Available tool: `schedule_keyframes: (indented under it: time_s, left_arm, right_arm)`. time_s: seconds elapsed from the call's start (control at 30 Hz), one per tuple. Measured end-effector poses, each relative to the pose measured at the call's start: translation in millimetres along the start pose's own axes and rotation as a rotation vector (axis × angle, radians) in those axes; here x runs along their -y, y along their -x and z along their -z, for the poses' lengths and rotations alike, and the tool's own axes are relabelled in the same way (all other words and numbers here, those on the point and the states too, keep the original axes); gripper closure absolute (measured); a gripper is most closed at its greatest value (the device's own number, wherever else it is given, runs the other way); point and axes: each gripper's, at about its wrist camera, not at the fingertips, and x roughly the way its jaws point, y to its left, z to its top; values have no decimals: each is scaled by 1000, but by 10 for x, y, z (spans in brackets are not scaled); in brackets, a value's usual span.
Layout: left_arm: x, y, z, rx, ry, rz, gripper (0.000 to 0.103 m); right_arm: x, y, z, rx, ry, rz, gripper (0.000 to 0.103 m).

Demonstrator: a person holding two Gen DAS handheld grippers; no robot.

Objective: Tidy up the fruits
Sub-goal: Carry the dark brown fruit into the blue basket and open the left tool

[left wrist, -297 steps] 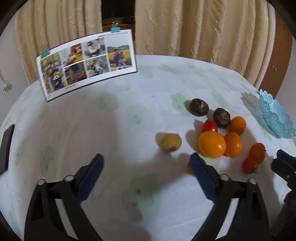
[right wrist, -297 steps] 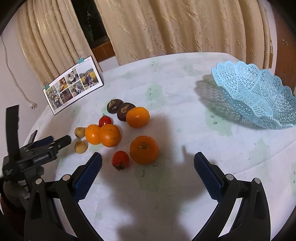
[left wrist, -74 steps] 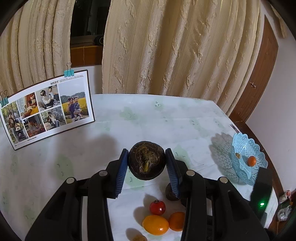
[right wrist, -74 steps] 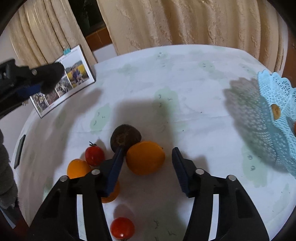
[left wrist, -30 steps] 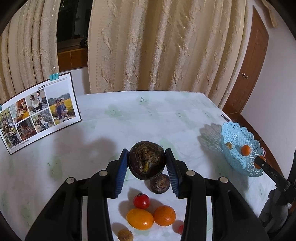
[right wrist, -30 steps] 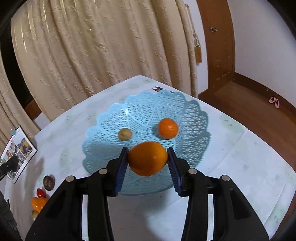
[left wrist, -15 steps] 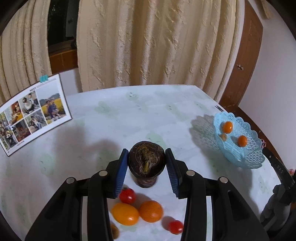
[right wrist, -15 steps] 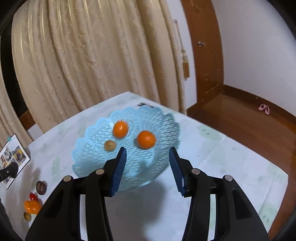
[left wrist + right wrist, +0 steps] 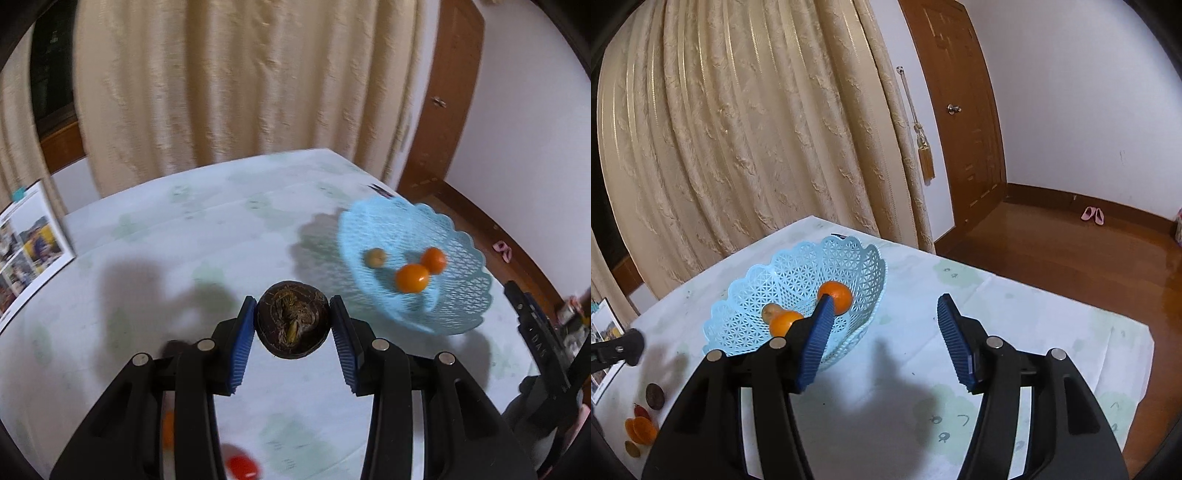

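With the left gripper clenched on the dark round fruit above the worktop, carry it over the blue basket near the worktop's right edge before releasing, while the right gripper, jaws opening and empty, withdraws clear.
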Motion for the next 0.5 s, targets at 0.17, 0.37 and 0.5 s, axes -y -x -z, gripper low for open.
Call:
schedule_keyframes:
  time_s: [0.17, 0.37, 0.5]
  left_arm:
    - [311, -194, -49, -30, -37, 33, 62]
    - [583, -362, -106, -49, -77, 53, 62]
    - [681, -454, -116, -64, -87, 63, 62]
  right_arm:
    - [-27, -2, 17, -4, -4, -25, 43]
    - [-35, -4, 31, -9, -14, -39, 41]
    - [-35, -1, 37, -8, -13, -41, 38]
